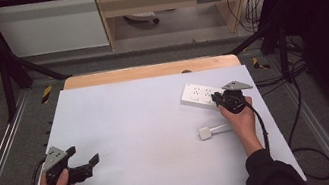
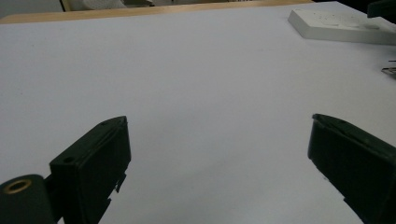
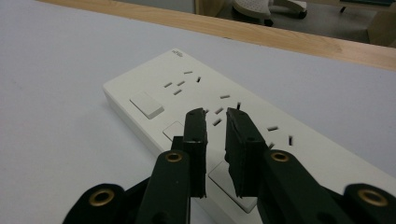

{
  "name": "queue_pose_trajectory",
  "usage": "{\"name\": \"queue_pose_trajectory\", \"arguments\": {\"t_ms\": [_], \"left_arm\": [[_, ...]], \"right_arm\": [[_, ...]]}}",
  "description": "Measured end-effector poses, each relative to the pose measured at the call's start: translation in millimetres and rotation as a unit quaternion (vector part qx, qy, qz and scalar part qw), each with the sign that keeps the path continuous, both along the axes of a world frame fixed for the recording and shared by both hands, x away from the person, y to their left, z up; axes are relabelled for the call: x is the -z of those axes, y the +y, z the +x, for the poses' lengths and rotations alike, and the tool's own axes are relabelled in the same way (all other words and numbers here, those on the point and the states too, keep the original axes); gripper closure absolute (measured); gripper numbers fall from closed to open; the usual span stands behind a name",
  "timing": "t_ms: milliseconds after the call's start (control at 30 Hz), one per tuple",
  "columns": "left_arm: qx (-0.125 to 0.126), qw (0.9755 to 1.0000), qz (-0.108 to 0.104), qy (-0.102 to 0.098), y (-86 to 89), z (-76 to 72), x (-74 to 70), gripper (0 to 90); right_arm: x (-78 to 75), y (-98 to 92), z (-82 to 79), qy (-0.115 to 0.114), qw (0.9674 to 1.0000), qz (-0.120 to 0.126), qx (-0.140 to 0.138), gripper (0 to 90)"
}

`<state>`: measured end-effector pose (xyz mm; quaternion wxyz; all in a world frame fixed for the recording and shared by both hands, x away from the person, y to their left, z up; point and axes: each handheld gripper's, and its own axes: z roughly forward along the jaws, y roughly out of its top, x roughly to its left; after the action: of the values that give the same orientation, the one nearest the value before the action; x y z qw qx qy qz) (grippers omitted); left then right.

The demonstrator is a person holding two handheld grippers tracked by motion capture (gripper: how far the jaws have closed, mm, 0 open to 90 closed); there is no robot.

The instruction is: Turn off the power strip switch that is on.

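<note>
Where the high view looks down, the right gripper (image 1: 216, 98) rests over the white power strip (image 1: 196, 94) at the table (image 1: 133, 128) far right; left gripper (image 1: 85, 159) gapes, empty. Right gripper view: jaws slightly parted, nothing between, strip directly beneath.

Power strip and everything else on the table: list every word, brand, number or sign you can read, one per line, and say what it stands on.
No text can be read.
Power strip: a small dark mark at its far corner, too small and blurred to read.
Adapter: nothing legible shows.
</note>
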<state>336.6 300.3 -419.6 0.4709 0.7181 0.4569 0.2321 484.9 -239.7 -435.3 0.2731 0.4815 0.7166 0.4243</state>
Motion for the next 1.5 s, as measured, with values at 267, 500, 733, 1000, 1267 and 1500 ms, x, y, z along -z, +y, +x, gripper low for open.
{"name": "queue_pose_trajectory", "arguments": {"t_ms": [267, 500, 733, 1000, 1267, 1500], "left_arm": [[-0.001, 1.0, 0.001, 0.0, 0.2, 0.0, -0.2, 5.5], [-0.001, 1.0, 0.0, 0.0, 0.0, 0.2, 0.0, 5.5], [0.0, 1.0, 0.0, 0.001, 0.3, 0.1, -0.3, 5.5], [0.0, 1.0, 0.001, 0.0, 0.3, 0.0, -0.4, 5.5], [0.002, 1.0, 0.001, 0.001, -0.3, 0.1, -0.2, 5.6], [-0.005, 1.0, 0.0, 0.002, 0.9, 0.6, -0.1, 5.5]], "right_arm": [[-3.7, 1.5, -0.7, 0.0, 1.0, 0.005, 0.002, 68.9], [-5.6, 3.0, -1.7, -0.003, 1.0, 0.005, 0.003, 61.9], [-8.9, 5.2, -2.7, -0.007, 1.0, 0.007, 0.002, 55.1], [-10.4, 8.5, -2.8, -0.002, 1.0, 0.001, 0.009, 35.4], [-14.2, 11.2, -2.3, 0.005, 0.9998, -0.001, 0.018, 18.1], [-17.6, 15.5, -2.6, 0.006, 0.9998, -0.004, 0.021, 5.8]]}}
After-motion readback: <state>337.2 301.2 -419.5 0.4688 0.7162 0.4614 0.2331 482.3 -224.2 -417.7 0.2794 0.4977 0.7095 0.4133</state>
